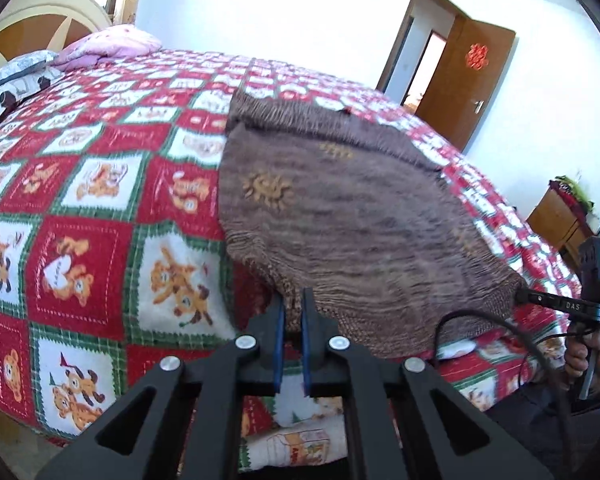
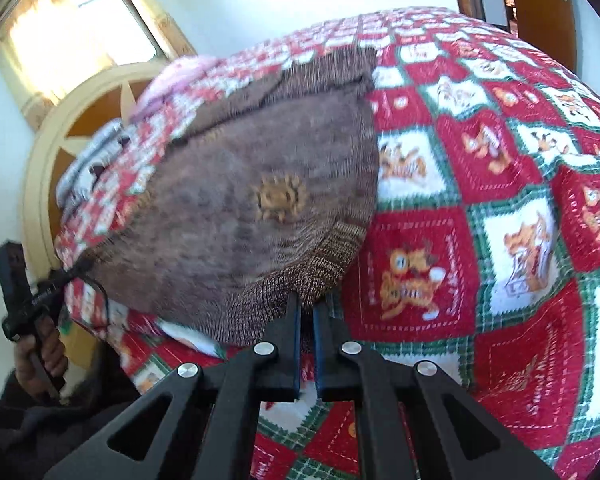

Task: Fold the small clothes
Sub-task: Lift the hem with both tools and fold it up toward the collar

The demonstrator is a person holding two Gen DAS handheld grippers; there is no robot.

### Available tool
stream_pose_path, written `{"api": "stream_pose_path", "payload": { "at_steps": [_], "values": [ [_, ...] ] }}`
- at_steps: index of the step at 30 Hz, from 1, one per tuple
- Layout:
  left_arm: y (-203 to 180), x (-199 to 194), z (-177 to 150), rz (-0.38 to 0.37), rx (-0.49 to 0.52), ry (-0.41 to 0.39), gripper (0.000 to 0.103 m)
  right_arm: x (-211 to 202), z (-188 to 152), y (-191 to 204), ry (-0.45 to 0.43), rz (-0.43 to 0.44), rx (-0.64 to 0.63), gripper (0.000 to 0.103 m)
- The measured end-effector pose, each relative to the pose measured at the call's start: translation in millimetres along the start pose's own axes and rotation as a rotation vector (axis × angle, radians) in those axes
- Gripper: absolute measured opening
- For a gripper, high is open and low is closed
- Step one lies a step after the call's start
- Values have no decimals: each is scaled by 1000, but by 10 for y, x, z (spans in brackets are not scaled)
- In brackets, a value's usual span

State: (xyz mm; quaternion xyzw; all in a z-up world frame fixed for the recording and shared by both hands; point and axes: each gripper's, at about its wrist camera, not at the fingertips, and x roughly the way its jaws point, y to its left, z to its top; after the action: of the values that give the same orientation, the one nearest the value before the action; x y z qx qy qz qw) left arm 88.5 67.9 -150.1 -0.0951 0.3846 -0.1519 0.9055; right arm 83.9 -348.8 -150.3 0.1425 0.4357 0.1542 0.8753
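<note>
Bed (image 1: 100,184) under red, white and green patchwork quilt (image 2: 480,184) with cartoon-animal squares, filling most of both views. Brown knit sweater (image 1: 340,208) spread flat on quilt near its front edge, orange sun motif facing up, ribbed hem nearest the cameras. Left gripper (image 1: 294,304) clamped on hem at one lower corner, fabric pinched between blue pads. Right gripper (image 2: 307,310) clamped on hem at the other lower corner, jaws just closed onto the knit. Hem lifted slightly off quilt at both pinch points. Pink pillow (image 1: 108,46) and grey patterned pillow (image 1: 14,76) at far end against rounded cream-and-wood headboard (image 2: 48,168). White walls, bright window (image 2: 80,28), wooden door (image 1: 472,80) standing open with red ornament, wooden cabinet (image 1: 556,220) beside bed.
</note>
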Motion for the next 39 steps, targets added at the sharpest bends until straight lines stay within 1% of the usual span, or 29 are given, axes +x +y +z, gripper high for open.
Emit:
{"api": "stream_pose_path", "payload": {
  "at_steps": [5, 12, 18, 23, 31, 39],
  "values": [
    [-2, -117, 156, -64, -33, -53, 7, -212, 159, 31, -108, 65, 43, 4],
    [75, -174, 371, -92, -75, -99, 7, -420, 404, 229, -206, 73, 10, 4],
    [45, -268, 611, -114, -64, -170, 7, -482, 635, 272, -260, 78, -3, 4],
    [38, -258, 782, -129, -66, -211, 7, -450, 839, 248, -282, 75, -1, 4],
    [128, -129, 1045, -146, -113, -250, 6, -337, 1132, 193, -294, 66, 4, 4],
    [241, 97, 1399, -153, -177, -279, 6, -221, 1580, 246, -315, 52, -19, 4]
  ]
}}
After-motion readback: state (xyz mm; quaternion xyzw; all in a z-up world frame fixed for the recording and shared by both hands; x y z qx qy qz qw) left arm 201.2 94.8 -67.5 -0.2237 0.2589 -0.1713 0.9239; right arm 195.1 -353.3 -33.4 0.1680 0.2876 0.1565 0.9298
